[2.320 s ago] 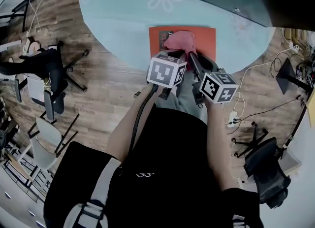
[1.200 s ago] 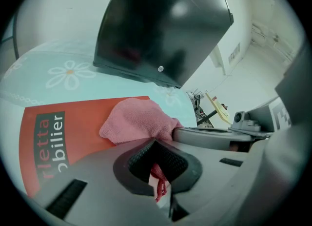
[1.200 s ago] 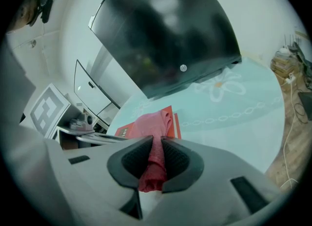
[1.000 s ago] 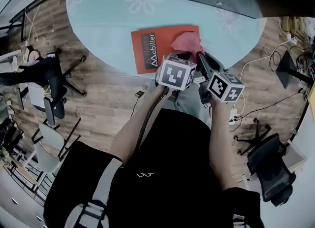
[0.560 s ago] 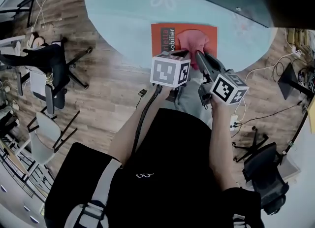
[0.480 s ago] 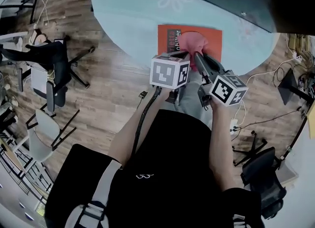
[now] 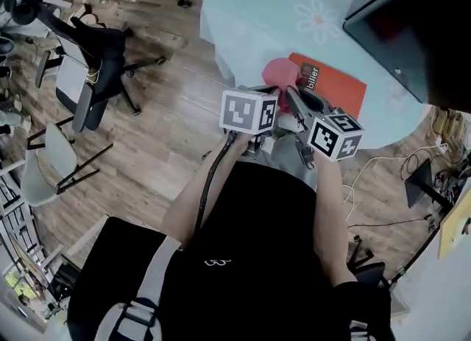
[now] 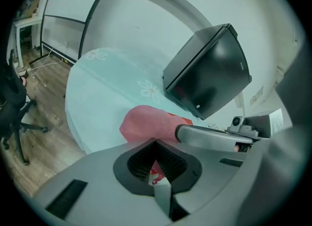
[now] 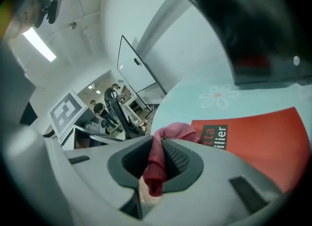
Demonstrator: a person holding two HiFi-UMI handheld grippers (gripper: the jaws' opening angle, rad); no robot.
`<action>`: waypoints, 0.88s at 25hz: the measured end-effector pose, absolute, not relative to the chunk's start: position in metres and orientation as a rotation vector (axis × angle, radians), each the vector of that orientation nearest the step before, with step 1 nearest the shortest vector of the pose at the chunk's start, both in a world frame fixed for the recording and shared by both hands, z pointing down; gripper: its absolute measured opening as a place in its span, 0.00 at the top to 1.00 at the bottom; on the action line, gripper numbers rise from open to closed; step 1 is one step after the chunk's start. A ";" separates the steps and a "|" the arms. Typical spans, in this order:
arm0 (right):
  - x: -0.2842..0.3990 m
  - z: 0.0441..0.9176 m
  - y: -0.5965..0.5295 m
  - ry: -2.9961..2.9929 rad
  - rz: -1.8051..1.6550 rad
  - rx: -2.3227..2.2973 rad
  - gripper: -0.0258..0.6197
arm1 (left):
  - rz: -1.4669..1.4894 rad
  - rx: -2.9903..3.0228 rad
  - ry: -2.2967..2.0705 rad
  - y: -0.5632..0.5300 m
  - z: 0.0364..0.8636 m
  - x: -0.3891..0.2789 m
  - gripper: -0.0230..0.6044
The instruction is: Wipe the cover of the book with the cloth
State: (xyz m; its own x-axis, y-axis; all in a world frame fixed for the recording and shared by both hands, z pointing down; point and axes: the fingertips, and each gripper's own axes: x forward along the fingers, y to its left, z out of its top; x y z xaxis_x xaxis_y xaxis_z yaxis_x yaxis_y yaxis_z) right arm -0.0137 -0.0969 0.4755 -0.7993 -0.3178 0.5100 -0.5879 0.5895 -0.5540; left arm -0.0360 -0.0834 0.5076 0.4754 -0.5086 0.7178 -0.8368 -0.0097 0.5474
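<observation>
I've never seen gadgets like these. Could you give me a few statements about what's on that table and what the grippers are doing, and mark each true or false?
1. The right gripper is clamped on the pink cloth. True.
2. The book has a blue cover. False: the cover is orange-red.
3. The book stands upright on its edge. False: it lies flat on the table, near the table's edge.
4. The table covering carries a daisy print. True.

Both forearms (image 7: 193, 196) reach forward side by side; the right tool (image 9: 155, 164) pinches the cloth (image 9: 171, 133), and the left tool (image 8: 157, 160) seems closed on the book (image 7: 335, 85) edge.
</observation>
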 end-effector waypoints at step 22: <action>0.011 0.517 -0.067 -2.341 1.208 0.863 0.88 | 0.521 1.653 -1.032 -0.051 0.541 -0.012 0.94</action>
